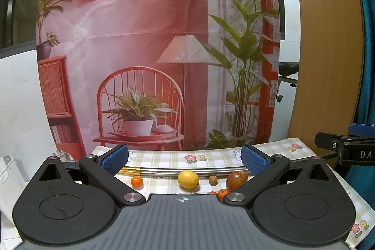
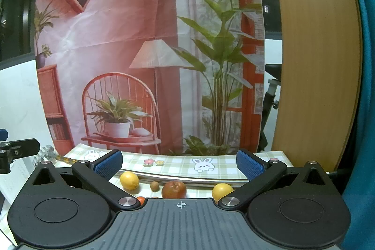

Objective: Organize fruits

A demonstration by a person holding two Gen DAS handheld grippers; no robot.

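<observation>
Our left gripper has its blue fingers spread wide with nothing between them, and the right gripper is released in the same way. Both hang a little above the desk, pointing slightly down at the fruits.

In front of the left gripper we see a small orange, a lemon, a small brown round fruit, a dark red apple and one more small orange near the camera. The right view adds a second lemon beside the apple (we cannot tell what lies under the gripper bodies).

We judge that the sorting is not yet begun: every fruit lies loose on the checked cloth. The next move calls for choosing one fruit, lowering, and closing gently, because round fruits roll.

A metal rim runs just behind the fruits, so there is little room to push forward. To the sides the cloth is free, but the two grippers are near each other.
</observation>
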